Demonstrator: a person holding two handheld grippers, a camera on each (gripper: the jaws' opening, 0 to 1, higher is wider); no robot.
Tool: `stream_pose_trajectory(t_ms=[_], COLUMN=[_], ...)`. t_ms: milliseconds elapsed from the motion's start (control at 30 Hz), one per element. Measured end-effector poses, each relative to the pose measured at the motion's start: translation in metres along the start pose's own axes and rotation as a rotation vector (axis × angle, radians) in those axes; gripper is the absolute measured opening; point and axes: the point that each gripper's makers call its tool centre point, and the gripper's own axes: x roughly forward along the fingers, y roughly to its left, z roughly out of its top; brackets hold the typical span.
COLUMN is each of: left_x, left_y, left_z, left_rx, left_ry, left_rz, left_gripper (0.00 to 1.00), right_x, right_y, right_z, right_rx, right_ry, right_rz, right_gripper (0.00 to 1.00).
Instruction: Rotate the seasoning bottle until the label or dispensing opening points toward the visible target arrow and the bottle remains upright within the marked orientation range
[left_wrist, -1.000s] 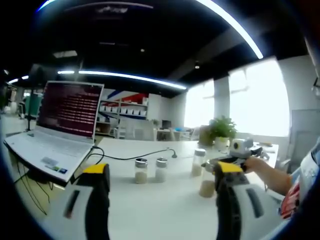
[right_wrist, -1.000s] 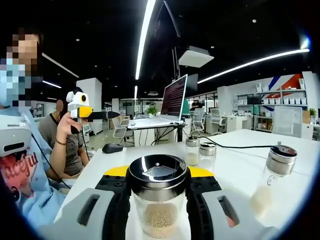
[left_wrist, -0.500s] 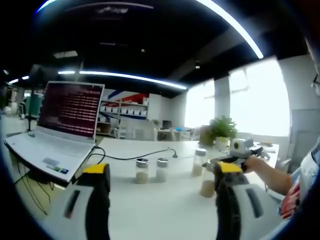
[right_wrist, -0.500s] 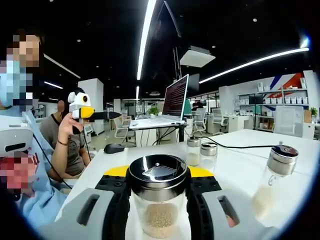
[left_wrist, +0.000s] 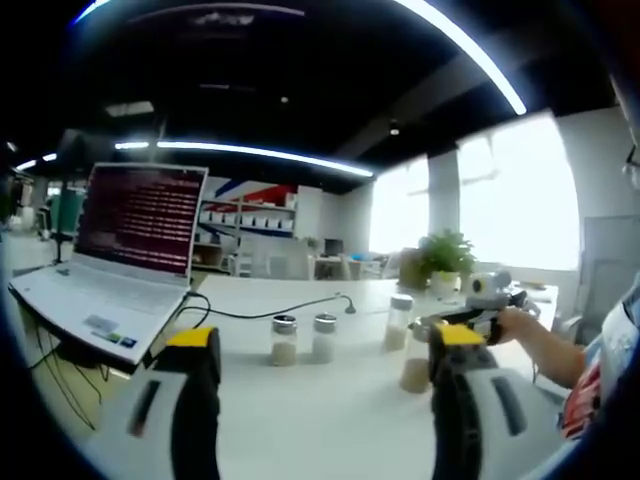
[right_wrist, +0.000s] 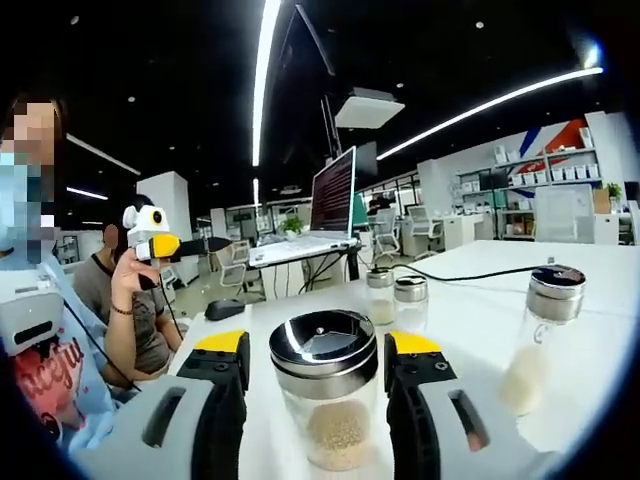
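Note:
A glass seasoning bottle (right_wrist: 326, 405) with a shiny steel lid and pale grains stands upright on the white table (right_wrist: 470, 330). It sits between the jaws of my right gripper (right_wrist: 317, 346), which is open, with a narrow gap showing on the left side. The left gripper view shows the same bottle (left_wrist: 414, 368), partly behind my own right jaw, with the right gripper (left_wrist: 478, 300) and a hand around it. My left gripper (left_wrist: 325, 338) is open and holds nothing. In the right gripper view it hangs in a hand at the left, off the table edge (right_wrist: 185, 243).
Two small shakers (left_wrist: 283, 340) (left_wrist: 322, 337) stand side by side mid-table, and a taller one (left_wrist: 397, 322) stands nearer the bottle. An open laptop (left_wrist: 120, 250) sits at the left with a black cable (left_wrist: 270, 310) running out. A mouse (right_wrist: 225, 308) lies near the table corner.
The right gripper's jaws have parted from the bottle's lid and drawn back slightly, and that view has tilted a little. The left gripper has stayed put.

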Motion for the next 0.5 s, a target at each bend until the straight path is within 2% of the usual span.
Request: stream_pose_trajectory(t_ms=[133, 233, 333, 500], left_x=[0.0003, 0.0002, 0.0002, 0.0002], left_y=[0.0004, 0.0011, 0.0012, 0.0012], left_z=[-0.0005, -0.0007, -0.0009, -0.0016], left_rx=[-0.005, -0.003, -0.002, -0.002], left_ry=[0.001, 0.003, 0.004, 0.006], left_rz=[-0.004, -0.003, -0.004, -0.004], left_gripper=[0.91, 0.91, 0.91, 0.91], right_x=[-0.0014, -0.0026, -0.0037, -0.0025], right_y=[-0.0058, -0.0081, -0.0088, -0.0080], right_z=[0.0009, -0.0015, -0.0007, -0.0031], right_rx=[-0.006, -0.017, -0.010, -0.017], right_ry=[-0.007, 0.004, -0.008, -0.003], right_rz=[-0.087, -0.138, -0.186, -0.273], right_gripper=[0.67, 0.69, 0.75, 0.93])
